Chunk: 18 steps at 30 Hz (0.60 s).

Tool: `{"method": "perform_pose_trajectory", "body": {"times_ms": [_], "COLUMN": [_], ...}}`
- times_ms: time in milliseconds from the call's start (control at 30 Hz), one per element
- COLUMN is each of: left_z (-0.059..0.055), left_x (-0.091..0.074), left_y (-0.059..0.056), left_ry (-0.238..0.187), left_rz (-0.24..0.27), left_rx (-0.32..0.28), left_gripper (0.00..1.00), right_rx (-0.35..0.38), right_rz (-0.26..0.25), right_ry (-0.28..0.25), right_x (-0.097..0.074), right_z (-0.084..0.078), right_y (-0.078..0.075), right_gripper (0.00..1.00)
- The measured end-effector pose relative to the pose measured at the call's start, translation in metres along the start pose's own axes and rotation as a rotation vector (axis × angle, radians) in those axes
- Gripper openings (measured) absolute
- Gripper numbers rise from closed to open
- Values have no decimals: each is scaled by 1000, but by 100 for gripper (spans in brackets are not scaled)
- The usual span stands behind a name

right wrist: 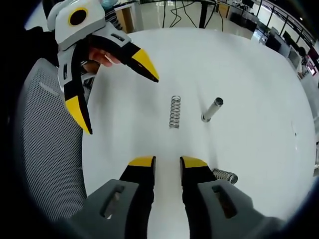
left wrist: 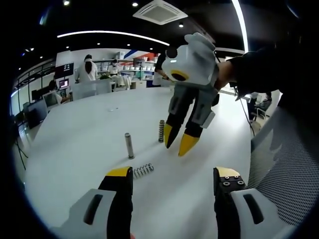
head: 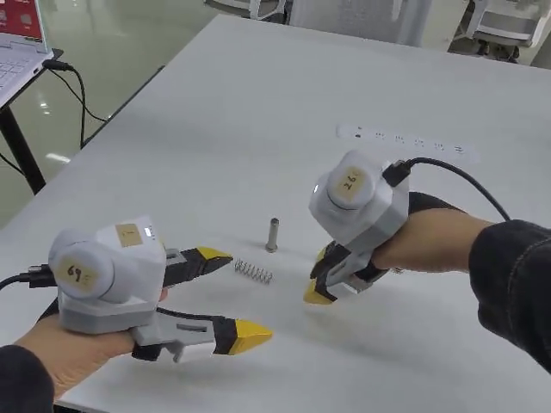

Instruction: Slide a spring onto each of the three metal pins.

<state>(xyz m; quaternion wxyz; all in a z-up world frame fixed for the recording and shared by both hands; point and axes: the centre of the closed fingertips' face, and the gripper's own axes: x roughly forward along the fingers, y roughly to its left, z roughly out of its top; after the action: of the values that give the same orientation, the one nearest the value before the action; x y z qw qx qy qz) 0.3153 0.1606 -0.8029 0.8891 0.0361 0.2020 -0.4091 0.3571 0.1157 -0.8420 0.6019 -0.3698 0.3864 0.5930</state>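
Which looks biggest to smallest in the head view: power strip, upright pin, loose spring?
1. power strip, the largest even though it lies farthest away.
2-3. upright pin and loose spring: they look about the same length, too close to rank.

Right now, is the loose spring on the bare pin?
No, the spring lies flat on the table, apart from the upright pin.

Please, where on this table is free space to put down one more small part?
The widest bare patch of the table lies beyond the standing pin, up to the power strip. The left side beyond the left tool is also free. It is crowded between the tools: the spring, the pin, and the right tool.
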Motion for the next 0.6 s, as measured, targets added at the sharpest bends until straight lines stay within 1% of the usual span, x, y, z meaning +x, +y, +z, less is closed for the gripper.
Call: {"method": "perform_pose_trajectory", "body": {"times_ms": [133, 367, 600], "left_z": [-1, -3, -4], "left_x": [0, -2, -5], "left_y": [0, 3, 5], "left_ry": [0, 1, 7], "left_rz": [1, 6, 9], "left_rx": [-2, -6, -5], "left_gripper": [64, 64, 64], "right_rx": [-7, 9, 31], "right_rz": [-15, -28, -29], "right_ry": [-19, -56, -66], "right_x": [4, 13, 23], "right_z": [10, 25, 29], "right_y": [-2, -6, -7], "right_gripper": [22, 21, 21]}}
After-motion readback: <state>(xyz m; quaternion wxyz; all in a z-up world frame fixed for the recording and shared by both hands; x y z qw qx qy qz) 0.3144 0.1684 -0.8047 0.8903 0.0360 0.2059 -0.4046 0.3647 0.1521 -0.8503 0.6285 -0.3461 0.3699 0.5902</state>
